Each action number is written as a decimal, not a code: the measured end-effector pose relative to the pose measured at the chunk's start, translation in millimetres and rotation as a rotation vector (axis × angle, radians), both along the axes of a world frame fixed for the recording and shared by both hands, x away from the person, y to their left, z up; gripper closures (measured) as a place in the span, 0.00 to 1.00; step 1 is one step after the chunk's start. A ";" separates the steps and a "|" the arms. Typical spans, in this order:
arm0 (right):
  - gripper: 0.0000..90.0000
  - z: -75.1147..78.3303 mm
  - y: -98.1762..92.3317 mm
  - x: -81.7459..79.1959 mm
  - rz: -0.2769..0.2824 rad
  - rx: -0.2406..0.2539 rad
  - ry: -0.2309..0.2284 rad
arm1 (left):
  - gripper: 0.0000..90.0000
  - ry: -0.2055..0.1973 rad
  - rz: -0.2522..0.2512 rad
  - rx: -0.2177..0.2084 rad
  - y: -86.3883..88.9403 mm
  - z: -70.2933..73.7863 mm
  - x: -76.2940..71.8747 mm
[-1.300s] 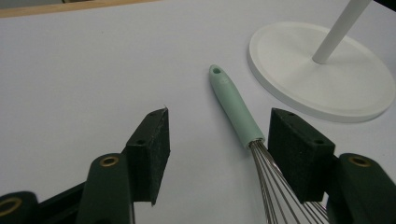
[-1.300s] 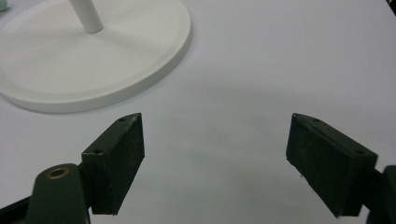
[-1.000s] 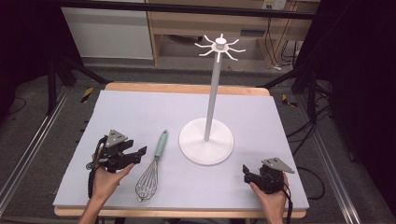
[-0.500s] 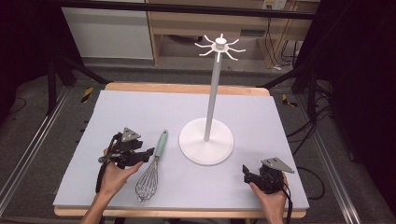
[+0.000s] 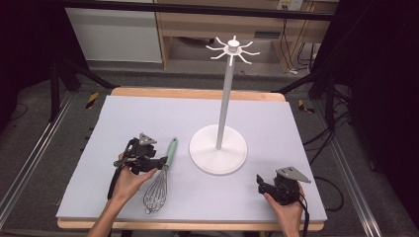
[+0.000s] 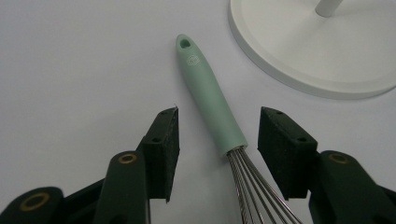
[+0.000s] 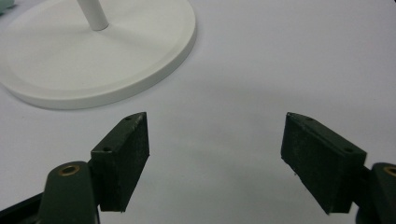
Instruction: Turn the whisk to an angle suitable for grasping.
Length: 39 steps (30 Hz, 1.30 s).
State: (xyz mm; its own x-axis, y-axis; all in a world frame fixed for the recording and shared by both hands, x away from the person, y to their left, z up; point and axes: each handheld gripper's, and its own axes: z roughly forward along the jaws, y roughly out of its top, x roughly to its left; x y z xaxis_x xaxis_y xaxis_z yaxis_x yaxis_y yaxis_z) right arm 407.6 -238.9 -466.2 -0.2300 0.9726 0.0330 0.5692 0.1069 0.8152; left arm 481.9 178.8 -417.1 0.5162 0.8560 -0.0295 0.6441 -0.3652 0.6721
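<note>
Between the left gripper (image 6: 218, 140) pads, whisk's (image 6: 212, 102) smooth mint handle, wire loops

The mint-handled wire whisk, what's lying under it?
Under the mint-handled wire whisk only the pale grey table mat shows. Whatever its handle and wires cover cannot be seen.

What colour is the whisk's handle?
Pale mint green handle, above silver wires; clearest in the left gripper view.

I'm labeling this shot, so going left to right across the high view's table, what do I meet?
left gripper → whisk → white stand → right gripper
</note>
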 end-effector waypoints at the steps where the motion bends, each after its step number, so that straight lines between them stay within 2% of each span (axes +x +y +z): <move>1: 0.27 0.0 -0.2 0.0 0.001 0.002 0.000 | 0.54 0.010 -0.002 0.006 -1.4 -1.1 2.0; 17: 0.29 -0.6 0.5 0.7 0.013 -0.001 0.018 | 0.55 0.073 -0.010 0.038 -17.9 -14.8 14.7; 28: 0.29 -1.0 0.8 1.2 0.023 0.006 0.024 | 0.58 0.127 -0.010 0.075 -21.7 -23.3 21.8; 39: 0.29 -0.9 1.1 1.3 0.026 0.005 0.030 | 0.62 0.166 0.004 0.069 -23.2 -28.9 26.1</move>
State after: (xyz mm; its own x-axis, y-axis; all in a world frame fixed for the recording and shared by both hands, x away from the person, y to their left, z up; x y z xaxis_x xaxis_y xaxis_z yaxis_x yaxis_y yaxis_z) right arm 408.9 -237.8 -467.1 -0.2543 0.9661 0.0454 0.5906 0.1179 0.7983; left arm 508.0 155.6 -446.0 0.5058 0.8609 -0.0554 0.7456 -0.4040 0.5300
